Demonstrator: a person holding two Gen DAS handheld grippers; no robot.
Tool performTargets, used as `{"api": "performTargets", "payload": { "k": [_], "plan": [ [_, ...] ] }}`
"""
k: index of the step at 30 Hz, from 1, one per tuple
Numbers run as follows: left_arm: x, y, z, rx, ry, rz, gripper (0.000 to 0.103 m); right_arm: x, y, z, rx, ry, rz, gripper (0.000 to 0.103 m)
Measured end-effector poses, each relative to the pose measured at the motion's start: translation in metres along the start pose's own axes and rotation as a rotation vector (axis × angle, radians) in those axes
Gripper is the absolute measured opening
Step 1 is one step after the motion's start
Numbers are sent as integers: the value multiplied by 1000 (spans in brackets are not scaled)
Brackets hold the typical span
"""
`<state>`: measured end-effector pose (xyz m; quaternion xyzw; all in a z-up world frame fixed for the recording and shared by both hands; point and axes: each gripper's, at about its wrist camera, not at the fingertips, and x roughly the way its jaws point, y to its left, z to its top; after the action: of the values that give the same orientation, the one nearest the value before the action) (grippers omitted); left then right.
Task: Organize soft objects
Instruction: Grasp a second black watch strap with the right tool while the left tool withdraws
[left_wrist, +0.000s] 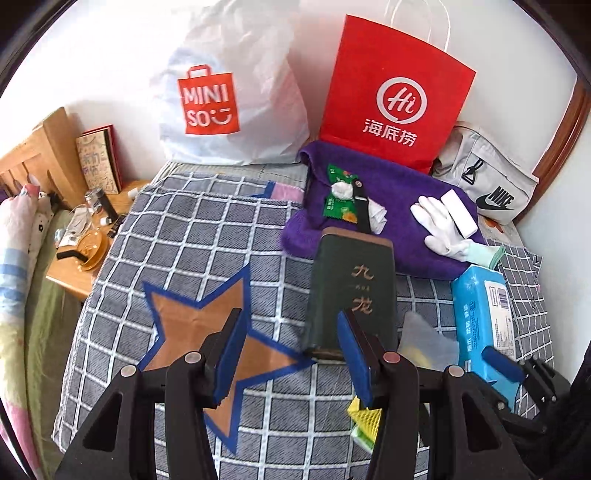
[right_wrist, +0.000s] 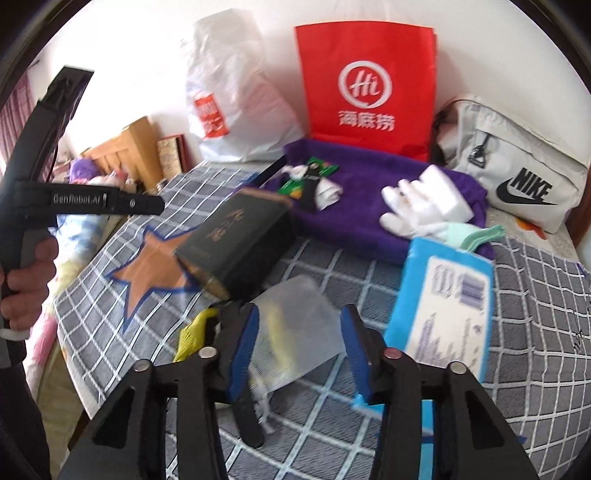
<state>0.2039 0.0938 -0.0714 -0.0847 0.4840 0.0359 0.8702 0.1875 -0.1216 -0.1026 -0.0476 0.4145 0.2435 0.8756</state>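
My left gripper (left_wrist: 291, 314) hangs open over the checked bedspread (left_wrist: 184, 236), with only its brown star patch between the pads. A dark green box (left_wrist: 351, 291) with gold characters lies just beyond the right pad. My right gripper (right_wrist: 299, 308) is open above a translucent bag (right_wrist: 295, 332), which lies on the bed framed between its fingers; this view is blurred. A blue wipes pack (right_wrist: 443, 295) lies to its right and a yellow sponge (right_wrist: 192, 332) to its left. White gloves (left_wrist: 439, 225) and a green packet (left_wrist: 340, 195) rest on a purple towel (left_wrist: 399, 184).
A red paper bag (left_wrist: 395, 103), a white plastic bag (left_wrist: 229, 103) and a grey sports bag (left_wrist: 491, 188) stand along the wall. A cluttered wooden nightstand (left_wrist: 92, 236) is left of the bed. In the right wrist view a hand (right_wrist: 26, 280) grips a black handle at the left.
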Motion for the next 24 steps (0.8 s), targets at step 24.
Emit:
{"api": "performTargets", "payload": {
  "k": [24],
  "plan": [
    [5,34,-32,-11,18,-49,49,58,54,-28,-95,125,25,20]
  ]
}}
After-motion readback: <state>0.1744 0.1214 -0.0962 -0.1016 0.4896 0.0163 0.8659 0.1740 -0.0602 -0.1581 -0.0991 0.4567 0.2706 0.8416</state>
